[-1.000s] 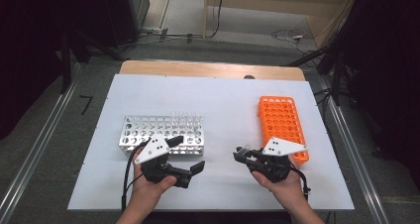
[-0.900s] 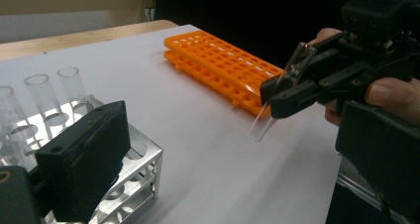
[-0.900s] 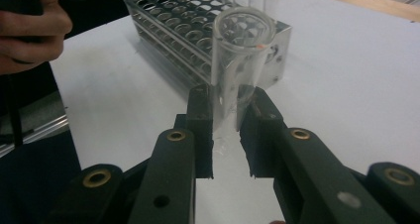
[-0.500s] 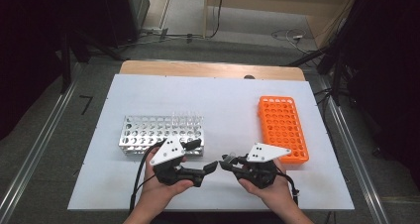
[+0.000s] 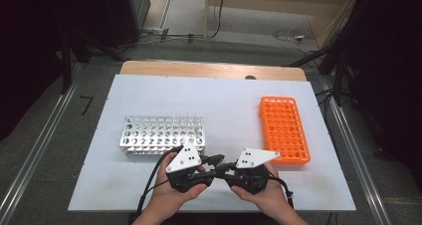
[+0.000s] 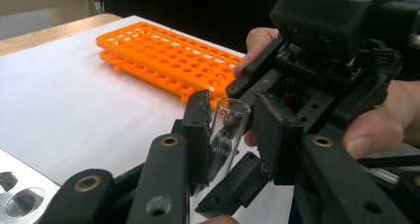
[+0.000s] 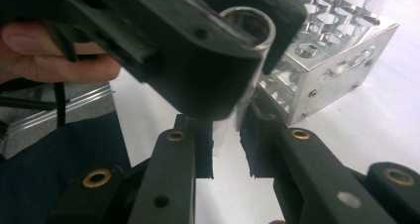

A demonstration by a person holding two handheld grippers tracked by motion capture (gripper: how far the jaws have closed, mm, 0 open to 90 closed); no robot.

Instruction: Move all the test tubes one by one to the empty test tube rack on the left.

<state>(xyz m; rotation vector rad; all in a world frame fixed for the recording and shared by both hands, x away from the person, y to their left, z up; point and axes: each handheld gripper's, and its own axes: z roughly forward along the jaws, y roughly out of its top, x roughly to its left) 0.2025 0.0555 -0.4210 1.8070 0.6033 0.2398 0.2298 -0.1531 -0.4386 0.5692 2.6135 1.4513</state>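
Between racks, grippers met, left jaws closing on tube (image 6: 225,140)

Two grippers, left gripper (image 5: 211,161) and right gripper (image 5: 226,166), one glass test tube (image 6: 225,140), one metal rack (image 5: 161,135), one orange rack (image 5: 283,129).

Lab bench: metal test-tube rack (image 5: 162,134), orange rack (image 5: 284,129)

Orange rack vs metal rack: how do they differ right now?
The orange rack is plastic and bare of tubes; the metal rack is shiny perforated metal with clear tubes standing along its far right side. The orange rack lies at the table's right, running front to back; the metal rack lies left, running sideways. Both carry grids of round holes.
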